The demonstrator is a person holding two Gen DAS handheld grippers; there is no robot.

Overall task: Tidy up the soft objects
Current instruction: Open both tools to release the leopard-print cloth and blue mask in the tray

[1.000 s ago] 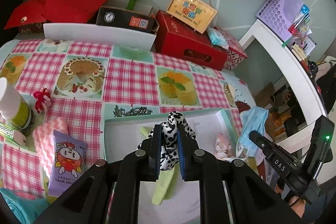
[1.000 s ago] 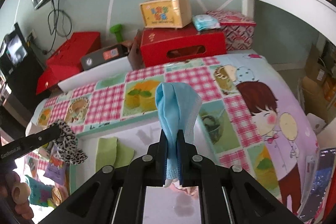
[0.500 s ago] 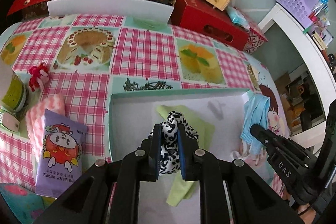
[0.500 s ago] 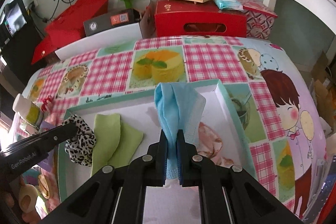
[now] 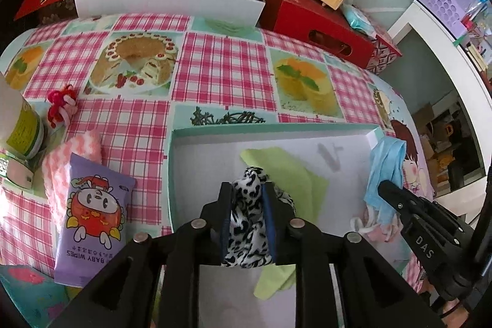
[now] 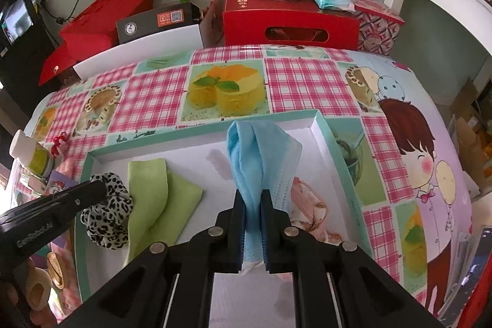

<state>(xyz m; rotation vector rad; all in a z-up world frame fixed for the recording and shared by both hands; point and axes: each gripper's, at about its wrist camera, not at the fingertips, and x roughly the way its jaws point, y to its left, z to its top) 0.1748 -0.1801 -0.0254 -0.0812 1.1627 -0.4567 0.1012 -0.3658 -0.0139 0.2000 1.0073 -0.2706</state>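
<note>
Two grippers over the white tray (image 6: 323, 128). Left gripper (image 5: 247, 189) holds spotted scrunchie (image 5: 247, 223) near tray's left edge, jaws opening. Right gripper (image 6: 252, 199) pinches blue face mask (image 6: 261, 156) near right edge, jaws opening.

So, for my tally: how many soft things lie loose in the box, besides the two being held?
2: a green cloth left of centre, a pink cloth near the right wall; others may be hidden.

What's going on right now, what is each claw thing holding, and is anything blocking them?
Left tool opening, leopard scrunchie between its fingers, over the tray. Right tool shut on blue face mask. Green cloth already in tray; nothing blocking.
</note>
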